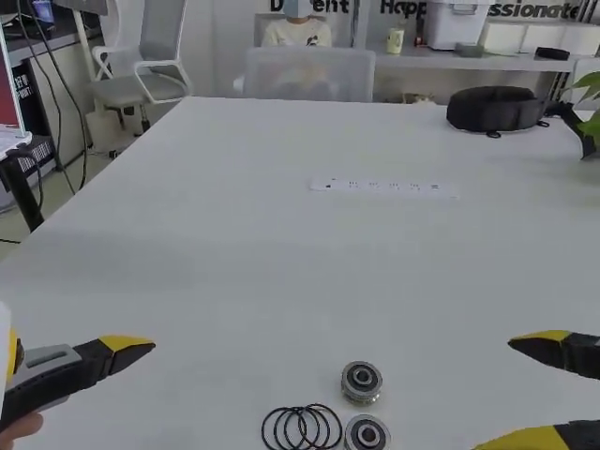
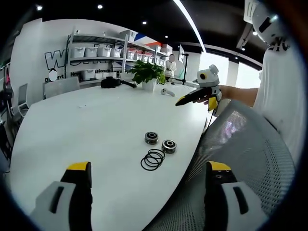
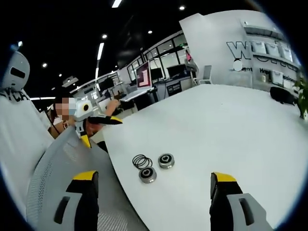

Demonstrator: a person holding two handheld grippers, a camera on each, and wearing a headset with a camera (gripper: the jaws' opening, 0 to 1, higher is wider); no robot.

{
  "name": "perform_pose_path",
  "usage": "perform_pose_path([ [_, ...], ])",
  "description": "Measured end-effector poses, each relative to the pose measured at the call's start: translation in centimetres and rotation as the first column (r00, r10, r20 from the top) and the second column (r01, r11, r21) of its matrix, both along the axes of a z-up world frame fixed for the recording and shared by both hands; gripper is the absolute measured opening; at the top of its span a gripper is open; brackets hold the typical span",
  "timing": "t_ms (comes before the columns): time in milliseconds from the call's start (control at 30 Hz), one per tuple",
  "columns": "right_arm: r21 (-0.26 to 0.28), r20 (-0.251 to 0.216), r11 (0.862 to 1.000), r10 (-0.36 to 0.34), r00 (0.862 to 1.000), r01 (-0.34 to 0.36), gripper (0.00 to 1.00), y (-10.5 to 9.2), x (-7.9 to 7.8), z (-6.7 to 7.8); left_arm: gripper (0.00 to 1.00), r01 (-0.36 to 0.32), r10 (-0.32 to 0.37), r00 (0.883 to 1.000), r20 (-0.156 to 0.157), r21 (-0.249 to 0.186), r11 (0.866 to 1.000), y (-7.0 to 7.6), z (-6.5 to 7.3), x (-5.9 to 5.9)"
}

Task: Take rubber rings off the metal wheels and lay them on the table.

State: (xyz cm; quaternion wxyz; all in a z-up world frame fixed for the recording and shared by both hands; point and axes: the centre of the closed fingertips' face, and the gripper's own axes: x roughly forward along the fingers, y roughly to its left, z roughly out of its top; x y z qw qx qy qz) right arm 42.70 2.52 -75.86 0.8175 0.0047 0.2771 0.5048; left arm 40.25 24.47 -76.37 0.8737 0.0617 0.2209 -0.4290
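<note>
Near the front edge of the white counter (image 1: 281, 281), two metal wheels (image 1: 361, 380) are lying flat, one just beyond the other, silver rims and dark hubs facing up. Just beside the nearer wheel, on its left in the head view, a small heap of black rubber rings (image 1: 302, 427) is lying loose on the counter, loops overlapping; roughly four, count uncertain. Whether any ring is sitting on either wheel: cannot tell at this size. The left gripper (image 2: 149, 166) is hovering low at the left of the head view, jaws standing wide apart and holding nothing; in its own view the rings and wheels are sitting on the counter ahead, between its yellow tips. The right gripper (image 1: 530, 392) is hovering at the right, jaws likewise apart and empty, apart from the wheels. A grey mesh chair (image 2: 240, 144) is standing against the near counter edge. Writing: wall lettering (image 1: 422, 7) is showing in part along the top of the head view, reading "ent", "Happ" and "ssionate"; a large "W" is showing on the wall by the shelves (image 2: 96, 53) of white bins. A pale strip (image 1: 384, 186) mid-counter is carrying small marks, too small to read. At the far end a black bag (image 1: 495, 108) and a green plant (image 2: 147, 72) are resting on the counter.
</note>
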Motion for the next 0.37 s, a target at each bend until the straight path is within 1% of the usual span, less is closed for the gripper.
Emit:
perform_pose_path([
  [33,-0.003,-0.009,1.0,-0.011,1.0,0.011,0.99,-0.4,-0.2,-0.4,0.98,-0.001,0.001,1.0,0.002,-0.001,1.0,0.1,0.1,0.1],
  [133,-0.02,-0.012,0.999,-0.03,0.999,0.03,0.99,-1.3,-0.5,-1.2,0.98,-0.005,0.005,1.0,0.004,0.002,1.0,0.2,0.1,0.2],
  [267,-0.007,-0.024,0.997,-0.074,0.997,0.074,0.99,-2.3,-0.6,-1.6,0.98,-0.008,0.008,1.0,0.003,0.002,1.0,0.3,0.1,0.3],
  [367,-0.015,-0.026,0.995,-0.096,0.995,0.096,0.99,-2.8,-0.6,-1.9,0.98,-0.006,0.006,1.0,0.001,0.003,1.0,0.2,0.1,0.3],
])
